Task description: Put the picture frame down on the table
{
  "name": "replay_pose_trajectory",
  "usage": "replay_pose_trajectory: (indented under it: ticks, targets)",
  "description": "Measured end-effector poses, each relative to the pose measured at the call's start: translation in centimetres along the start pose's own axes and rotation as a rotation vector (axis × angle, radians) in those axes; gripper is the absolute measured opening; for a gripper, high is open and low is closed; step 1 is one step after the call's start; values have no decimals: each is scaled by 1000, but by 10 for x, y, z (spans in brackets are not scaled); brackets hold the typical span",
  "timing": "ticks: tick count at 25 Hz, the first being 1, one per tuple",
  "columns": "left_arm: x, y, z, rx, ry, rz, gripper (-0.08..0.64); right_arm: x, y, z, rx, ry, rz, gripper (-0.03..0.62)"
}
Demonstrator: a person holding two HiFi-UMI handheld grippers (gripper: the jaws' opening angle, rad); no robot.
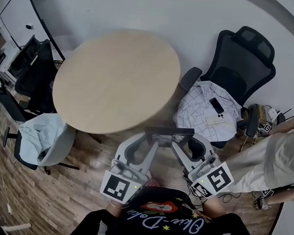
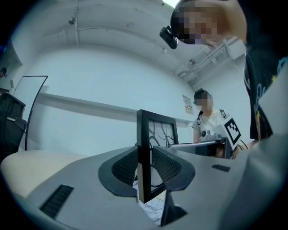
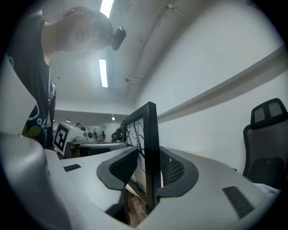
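A black picture frame hangs upright and edge-on in the head view, just off the near edge of the round beige table. My left gripper is shut on its left side and my right gripper on its right side. In the left gripper view the frame stands between the ribbed pads of the left gripper, which press on its black edge. The right gripper view shows the frame, with a line drawing inside, clamped the same way in the right gripper.
A black office chair at the right carries a checked cloth and a phone. A chair with a pale blue cloth and a black chair stand at the left. One person stands at the right. Wooden floor lies below the frame.
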State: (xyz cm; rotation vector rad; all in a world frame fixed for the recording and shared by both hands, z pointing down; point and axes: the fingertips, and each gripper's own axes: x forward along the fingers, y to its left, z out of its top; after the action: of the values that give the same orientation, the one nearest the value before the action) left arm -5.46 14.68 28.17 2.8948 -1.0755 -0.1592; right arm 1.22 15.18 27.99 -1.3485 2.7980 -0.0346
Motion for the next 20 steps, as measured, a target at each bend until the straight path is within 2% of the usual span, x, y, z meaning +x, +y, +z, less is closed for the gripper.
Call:
replay_pose_trajectory:
  ticks: [16,20]
  targets:
    - [2,58,-6,-31,-12,-29,89,56,2,-10,-23,45,-42,118]
    - [-1,68,-6,-19,-14,-39,89,65,6,-11,-28,41,-52,118]
